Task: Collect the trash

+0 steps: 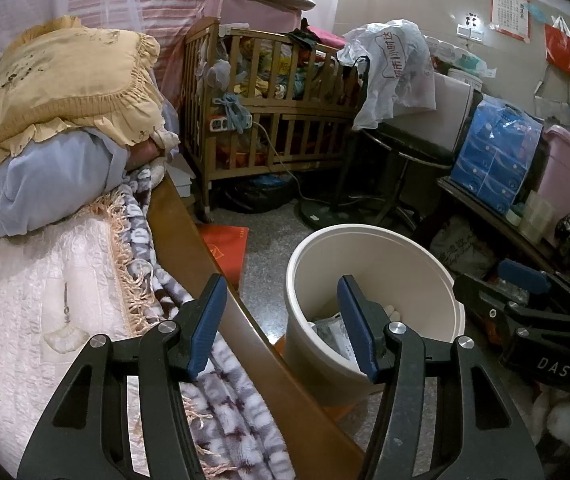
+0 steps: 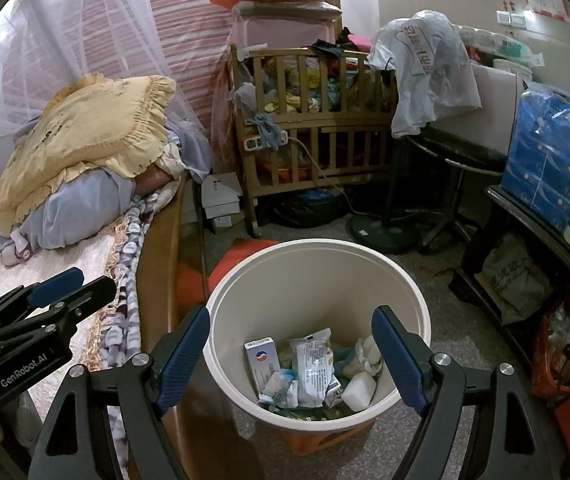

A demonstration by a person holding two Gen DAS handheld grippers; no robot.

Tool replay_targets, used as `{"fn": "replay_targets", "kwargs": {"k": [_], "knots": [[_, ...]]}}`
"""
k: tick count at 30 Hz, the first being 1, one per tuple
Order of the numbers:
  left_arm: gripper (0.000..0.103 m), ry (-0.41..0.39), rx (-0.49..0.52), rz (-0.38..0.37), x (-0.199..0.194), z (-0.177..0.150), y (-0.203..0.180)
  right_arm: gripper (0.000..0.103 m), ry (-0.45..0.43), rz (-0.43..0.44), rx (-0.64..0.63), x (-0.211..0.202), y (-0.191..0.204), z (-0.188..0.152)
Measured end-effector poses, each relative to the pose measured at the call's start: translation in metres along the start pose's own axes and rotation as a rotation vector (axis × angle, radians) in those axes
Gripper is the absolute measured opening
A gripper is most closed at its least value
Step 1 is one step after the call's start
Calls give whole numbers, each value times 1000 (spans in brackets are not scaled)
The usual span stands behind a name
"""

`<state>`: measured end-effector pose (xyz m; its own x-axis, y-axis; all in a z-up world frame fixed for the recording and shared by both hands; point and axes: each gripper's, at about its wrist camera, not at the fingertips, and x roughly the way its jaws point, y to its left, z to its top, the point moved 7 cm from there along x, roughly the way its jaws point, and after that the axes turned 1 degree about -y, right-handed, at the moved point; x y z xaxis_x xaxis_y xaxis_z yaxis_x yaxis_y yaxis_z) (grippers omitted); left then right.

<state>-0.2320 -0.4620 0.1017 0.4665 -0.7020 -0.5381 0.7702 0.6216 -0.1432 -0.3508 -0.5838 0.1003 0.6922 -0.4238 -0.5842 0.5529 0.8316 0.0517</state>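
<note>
Two hand-held grippers, left (image 1: 283, 324) and right (image 2: 291, 356), hung with jaws apart and empty above one white bin (image 2: 245, 276) holding one small box (image 2: 260, 360) and several wrappers (image 2: 311, 364)

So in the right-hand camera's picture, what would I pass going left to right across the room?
Yellow pillow on the bed → wooden crib → white plastic bag draped over furniture → blue package on the dark shelf. The white trash bin sits up front, between the open tongs.
</note>
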Motion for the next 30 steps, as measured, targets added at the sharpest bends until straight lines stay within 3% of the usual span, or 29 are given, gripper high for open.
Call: {"fn": "replay_targets", "kwargs": {"k": [30], "knots": [[56, 1, 1, 2, 0, 0, -1, 81, 11, 4, -5, 4, -3, 1]]}}
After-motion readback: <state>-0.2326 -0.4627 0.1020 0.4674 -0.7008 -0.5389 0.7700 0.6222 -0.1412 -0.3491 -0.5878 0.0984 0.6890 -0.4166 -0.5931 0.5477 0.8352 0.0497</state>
